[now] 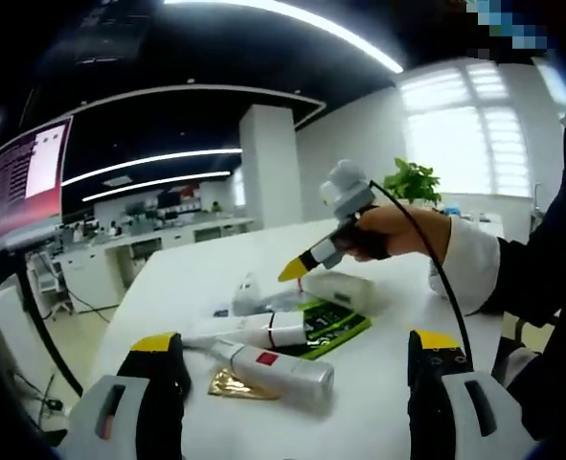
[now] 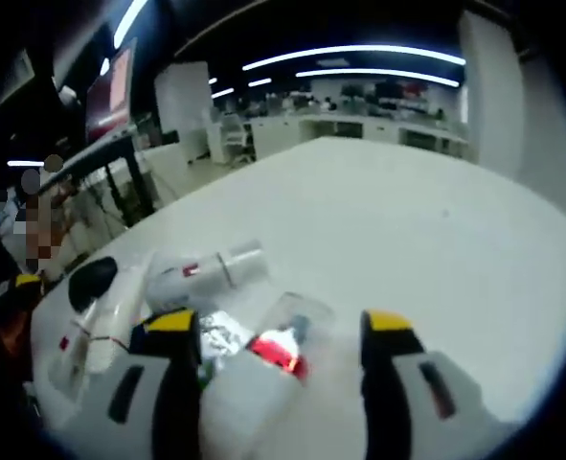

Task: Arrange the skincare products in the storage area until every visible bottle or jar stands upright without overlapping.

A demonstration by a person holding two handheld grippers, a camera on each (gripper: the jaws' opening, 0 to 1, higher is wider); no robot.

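White bottle (image 1: 281, 369) lies flat, long axis across the table (image 1: 187, 278).

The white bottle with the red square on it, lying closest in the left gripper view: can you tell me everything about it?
The white cylindrical bottle with a small red square label looks like glossy plastic. It lies on its side on the white table, not upright. One end rests over a crinkled gold foil packet. A white tube lies just behind it. It sits ahead of the left tool, whose jaws are open.
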